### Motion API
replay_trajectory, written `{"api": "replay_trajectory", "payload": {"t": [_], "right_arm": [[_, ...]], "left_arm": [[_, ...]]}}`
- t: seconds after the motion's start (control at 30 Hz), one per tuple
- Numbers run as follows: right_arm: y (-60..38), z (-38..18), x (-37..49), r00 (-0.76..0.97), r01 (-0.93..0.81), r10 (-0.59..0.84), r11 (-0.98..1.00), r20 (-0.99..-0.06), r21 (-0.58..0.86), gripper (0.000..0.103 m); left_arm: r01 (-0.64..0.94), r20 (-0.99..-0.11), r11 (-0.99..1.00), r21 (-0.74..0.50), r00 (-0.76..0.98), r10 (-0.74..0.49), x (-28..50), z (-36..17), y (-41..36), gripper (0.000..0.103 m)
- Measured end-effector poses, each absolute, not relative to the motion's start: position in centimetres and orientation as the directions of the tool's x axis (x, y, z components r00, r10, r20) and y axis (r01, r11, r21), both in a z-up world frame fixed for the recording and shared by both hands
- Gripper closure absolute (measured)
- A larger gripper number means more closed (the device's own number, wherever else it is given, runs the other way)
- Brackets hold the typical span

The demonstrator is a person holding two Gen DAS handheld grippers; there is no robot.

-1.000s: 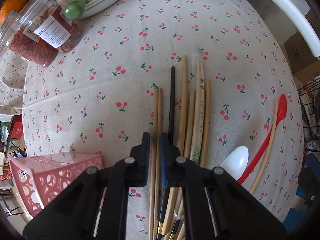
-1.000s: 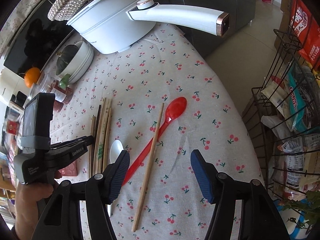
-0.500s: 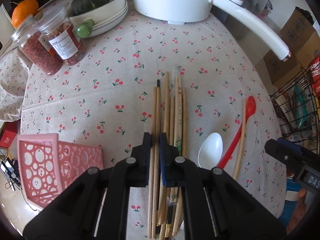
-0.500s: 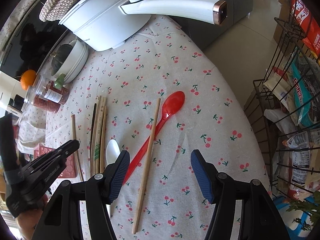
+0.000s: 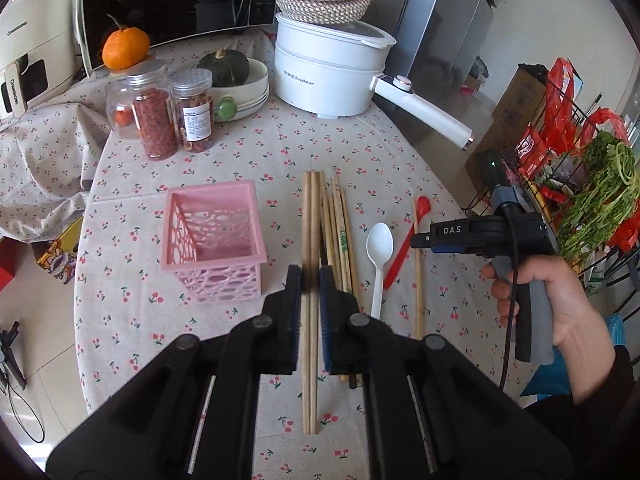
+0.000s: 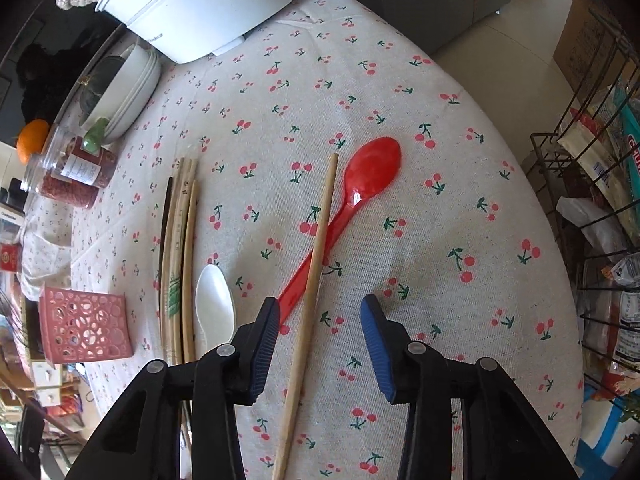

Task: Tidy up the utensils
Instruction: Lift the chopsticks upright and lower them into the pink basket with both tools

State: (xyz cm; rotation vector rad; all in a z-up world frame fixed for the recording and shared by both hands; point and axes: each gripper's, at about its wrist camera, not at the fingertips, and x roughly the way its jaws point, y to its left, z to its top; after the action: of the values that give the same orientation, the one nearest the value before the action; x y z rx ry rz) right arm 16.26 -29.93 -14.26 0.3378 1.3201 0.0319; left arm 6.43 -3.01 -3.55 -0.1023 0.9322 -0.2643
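In the left wrist view I find the pink basket (image 5: 212, 236) left of centre, upright and empty as far as I can see. At lower centre my left gripper (image 5: 310, 280) is pinching a pair of wooden chopsticks (image 5: 310, 360), lifted clear of the chopstick bundle (image 5: 338, 232) on the tablecloth (image 5: 132, 308). To do this step well, I judge I should tilt the pair steeply and lower it tips-first inside the basket rim before releasing. Further right lie the white spoon (image 5: 379, 248) and red spoon (image 5: 404, 240). In the right wrist view, my right gripper (image 6: 318, 344) has just been closing; its jaws straddle the single chopstick (image 6: 316, 264) without pressing it.
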Motion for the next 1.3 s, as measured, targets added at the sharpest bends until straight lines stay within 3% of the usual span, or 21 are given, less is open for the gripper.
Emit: {"api": "replay_trajectory", "payload": {"t": [0.07,0.2,0.37,0.7,1.03,1.13,1.3], "right_arm": [[-29.1,-14.2,16.2,0.254,0.139,0.163,0.969,-0.953,0.202,0.065],[-28.1,-14.3,15.9,0.268,0.109,0.067,0.989,-0.961,0.100,0.091],[-29.1,-14.3,15.7,0.282,0.133,0.126,0.977,-0.951,0.168,0.096],[-29.3,-7.9,11.9,0.451,0.100,0.253,0.939,-0.856,0.330,0.096],[-26.3,0.7,8.2,0.661,-0.075,0.332,0.922,-0.673,0.381,0.096],[-25.0,2.6,8.1,0.706,-0.118,0.364,0.906,-0.607,0.406,0.096],[-22.8,4.5,8.5,0.745,-0.179,0.411,0.882,-0.525,0.436,0.096]], "left_arm": [[0.166,-0.780,0.959,-0.228,0.558,-0.282,6.3,-4.2,-2.5,0.093],[0.178,-0.774,0.947,-0.266,0.546,-0.320,5.9,-4.1,-2.0,0.093],[0.180,-0.741,0.935,-0.305,0.572,-0.352,4.9,-2.6,-0.9,0.093],[0.142,-0.612,0.927,-0.346,0.715,-0.338,2.8,2.1,3.3,0.094],[0.121,-0.405,0.914,-0.386,0.869,-0.286,1.9,5.9,7.1,0.094],[0.097,-0.394,0.924,-0.371,0.884,-0.251,3.1,5.6,7.7,0.094],[0.095,-0.448,0.950,-0.296,0.865,-0.226,6.1,3.4,7.4,0.094]]}}
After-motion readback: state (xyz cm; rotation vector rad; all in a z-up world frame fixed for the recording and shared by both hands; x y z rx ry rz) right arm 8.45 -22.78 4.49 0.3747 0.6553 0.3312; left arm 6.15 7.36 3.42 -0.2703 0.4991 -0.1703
